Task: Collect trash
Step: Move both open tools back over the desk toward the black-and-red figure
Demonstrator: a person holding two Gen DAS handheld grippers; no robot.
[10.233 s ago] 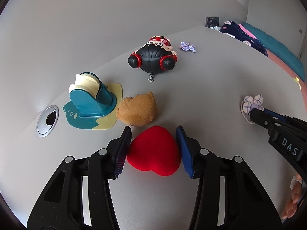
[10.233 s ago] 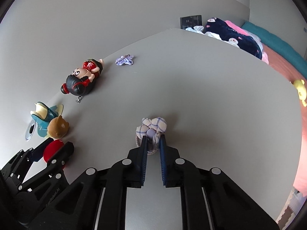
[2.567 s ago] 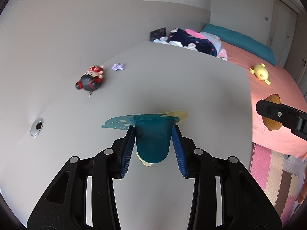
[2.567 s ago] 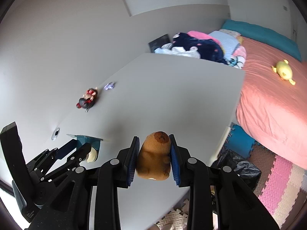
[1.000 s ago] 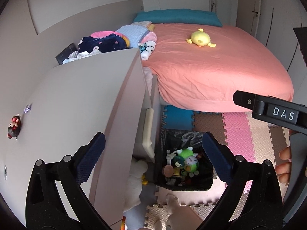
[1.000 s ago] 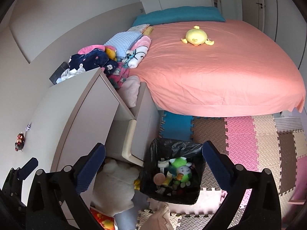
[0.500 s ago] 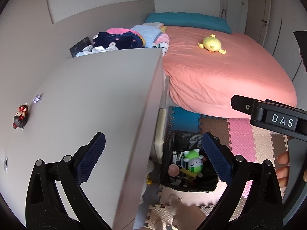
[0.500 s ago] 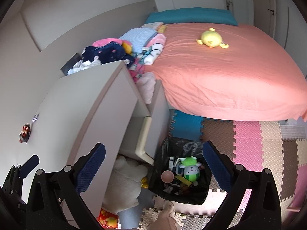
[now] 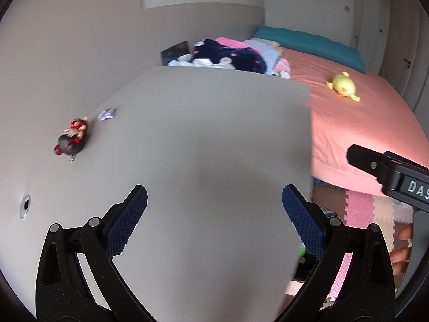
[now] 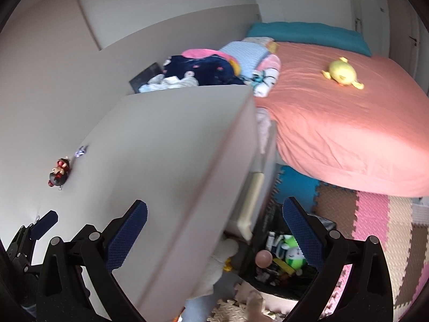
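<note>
My left gripper (image 9: 214,214) is wide open and empty above the grey desk (image 9: 203,139). On the desk's far left lie a red-and-black doll (image 9: 71,139) and a small purple wrapper (image 9: 106,114). My right gripper (image 10: 214,230) is also wide open and empty, straddling the desk's right edge. Below it on the floor stands a black bin (image 10: 281,260) holding several toys, among them a green-and-white one (image 10: 292,252). The doll (image 10: 58,173) and the wrapper (image 10: 81,150) also show small in the right wrist view.
A bed with a salmon sheet (image 10: 348,123) and a yellow plush (image 10: 340,73) fills the right. Clothes (image 9: 228,56) pile beyond the desk's far end. Coloured foam mats (image 10: 375,214) cover the floor. A white plush (image 10: 219,263) lies under the desk. A cable hole (image 9: 25,205) sits at the desk's left.
Both grippers have swung left, back over the desk. The bin has dropped toward the lower right of each view, and the doll and wrapper appear closer. Both stay open and empty.
</note>
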